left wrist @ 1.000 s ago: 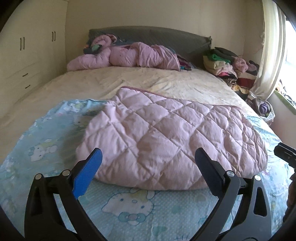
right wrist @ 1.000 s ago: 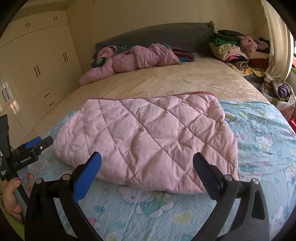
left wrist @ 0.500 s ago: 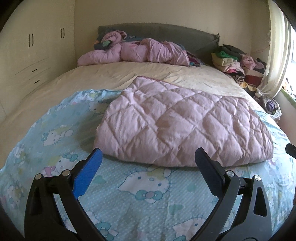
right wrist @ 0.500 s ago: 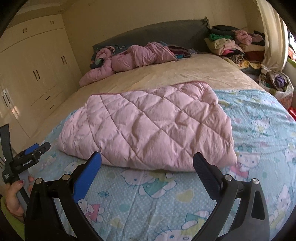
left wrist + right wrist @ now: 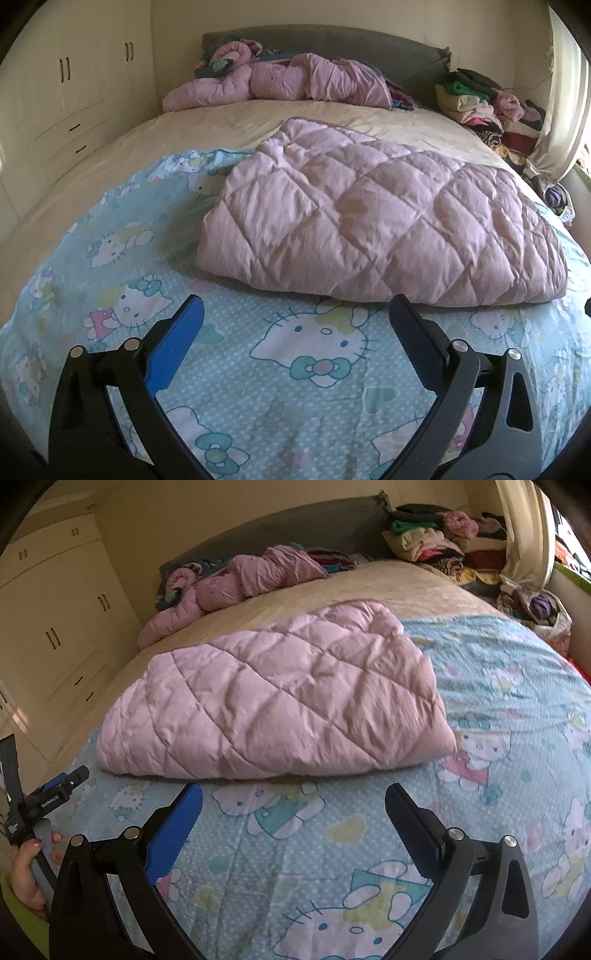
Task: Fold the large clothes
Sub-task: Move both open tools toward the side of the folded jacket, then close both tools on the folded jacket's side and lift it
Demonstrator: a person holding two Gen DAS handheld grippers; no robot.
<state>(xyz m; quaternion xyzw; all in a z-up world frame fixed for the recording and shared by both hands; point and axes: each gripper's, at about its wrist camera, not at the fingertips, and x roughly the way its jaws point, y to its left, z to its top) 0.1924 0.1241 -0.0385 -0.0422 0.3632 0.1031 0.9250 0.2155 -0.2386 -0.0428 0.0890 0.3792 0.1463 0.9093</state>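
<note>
Both my grippers are spread wide and empty: left gripper [image 5: 295, 314], right gripper [image 5: 293, 794]. Over the last second I have backed both away; more cartoon-cat sheet [image 5: 314, 369] now shows between the fingers and the pink quilted jacket [image 5: 376, 221]. The jacket lies ahead of both finger pairs, not touching, as a folded bundle. Crumpled pink garment [image 5: 288, 81] well beyond, by the headboard. Judgement: this fold looks finished; the withdrawal suggests the next piece follows.
</note>
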